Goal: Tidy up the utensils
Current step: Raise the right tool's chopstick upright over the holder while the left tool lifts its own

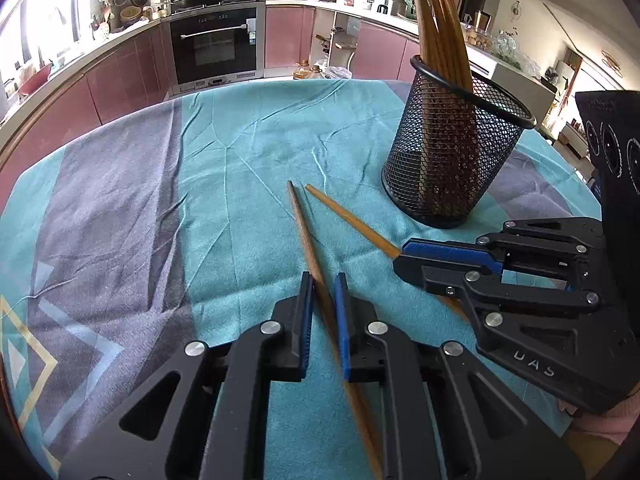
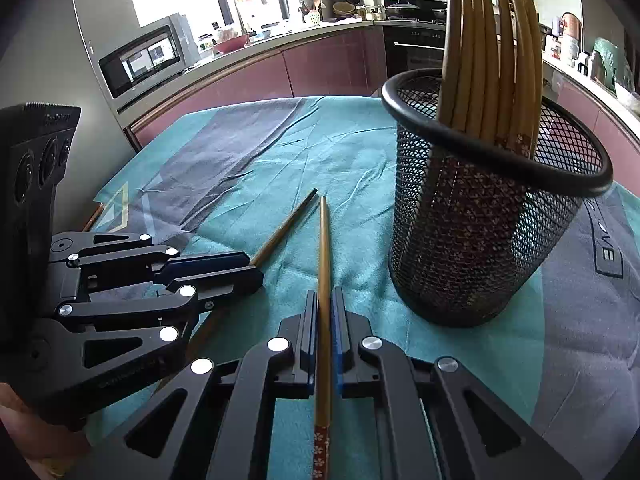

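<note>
The left gripper [image 1: 324, 284] is clamped on one chopstick [image 1: 298, 216], the right gripper [image 2: 325, 300] on another [image 2: 324, 240], both low over the cloth [image 1: 240, 140]. Pickup is judged done; each must be lifted, tipped upright and dropped into the holder [image 2: 480, 240].

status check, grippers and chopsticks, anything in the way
Left gripper shut on darker chopstick. Right gripper shut on lighter chopstick. Mesh holder upright, already holding chopsticks. Nothing blocking.

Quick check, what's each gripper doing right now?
Left gripper: shut on the darker chopstick.
Right gripper: shut on the lighter chopstick.
</note>
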